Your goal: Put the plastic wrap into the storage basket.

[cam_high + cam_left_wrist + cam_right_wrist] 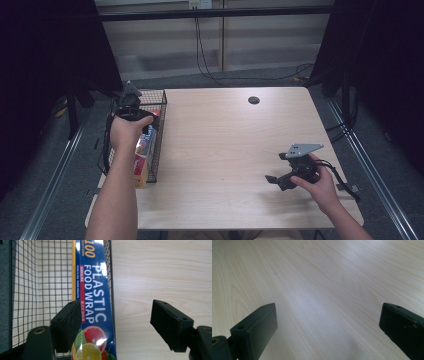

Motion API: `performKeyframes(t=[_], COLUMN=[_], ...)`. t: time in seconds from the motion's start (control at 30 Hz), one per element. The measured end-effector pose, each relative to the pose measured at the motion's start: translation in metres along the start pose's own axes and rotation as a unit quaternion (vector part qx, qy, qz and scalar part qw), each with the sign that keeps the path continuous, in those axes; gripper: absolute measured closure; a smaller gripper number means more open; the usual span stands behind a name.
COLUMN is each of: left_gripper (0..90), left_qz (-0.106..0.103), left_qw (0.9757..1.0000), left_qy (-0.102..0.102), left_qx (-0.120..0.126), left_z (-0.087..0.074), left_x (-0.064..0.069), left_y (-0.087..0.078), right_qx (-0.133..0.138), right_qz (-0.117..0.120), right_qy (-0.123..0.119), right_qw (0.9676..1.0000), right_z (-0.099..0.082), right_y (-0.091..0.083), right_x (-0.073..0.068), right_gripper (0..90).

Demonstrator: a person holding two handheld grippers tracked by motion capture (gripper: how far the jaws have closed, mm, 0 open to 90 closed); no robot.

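1. Left gripper (115, 327): released, jaws apart, nothing pressed between them. The plastic wrap box (92, 302) stands in the wire basket (156, 131), left of frame, leaning on its wall.
2. Risk: a jaw could snag the mesh and tip the box.
3. Right gripper (328, 332): released, lower right, over bare table (225, 150).

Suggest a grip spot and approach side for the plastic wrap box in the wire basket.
Probably from above, across the narrow width of the plastic wrap box. It lies long and slim against the wire basket wall nearest the table middle, so a side approach meets mesh. The left gripper is open above it, one jaw over the basket, the other over the table; shift it so both jaws straddle the box.
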State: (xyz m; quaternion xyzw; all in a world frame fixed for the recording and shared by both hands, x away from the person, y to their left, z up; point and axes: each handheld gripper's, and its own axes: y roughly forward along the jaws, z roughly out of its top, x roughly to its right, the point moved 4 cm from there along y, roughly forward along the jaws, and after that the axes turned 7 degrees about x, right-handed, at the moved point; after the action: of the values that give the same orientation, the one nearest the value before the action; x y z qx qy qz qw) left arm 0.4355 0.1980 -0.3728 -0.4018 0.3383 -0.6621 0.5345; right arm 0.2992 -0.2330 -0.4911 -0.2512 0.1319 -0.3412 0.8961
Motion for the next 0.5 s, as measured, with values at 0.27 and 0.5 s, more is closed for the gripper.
performKeyframes(t=[0.27, 0.5], left_gripper=[21.8, 20.8], left_qz=[-0.024, -0.048], left_qw=[0.9994, 0.9977], left_qy=[0.022, 0.035], left_qx=[0.014, 0.032], left_z=[0.004, 0.005], left_x=[0.016, 0.029], left_y=[-0.004, -0.008], right_qx=[-0.001, -0.003], right_qz=[0.004, 0.008], right_qy=[0.000, -0.003], right_qw=[1.0000, 1.0000], right_z=[0.000, -0.001], right_y=[0.001, 0.002], right_x=[-0.001, -0.001], right_gripper=[1.2, 1.3])
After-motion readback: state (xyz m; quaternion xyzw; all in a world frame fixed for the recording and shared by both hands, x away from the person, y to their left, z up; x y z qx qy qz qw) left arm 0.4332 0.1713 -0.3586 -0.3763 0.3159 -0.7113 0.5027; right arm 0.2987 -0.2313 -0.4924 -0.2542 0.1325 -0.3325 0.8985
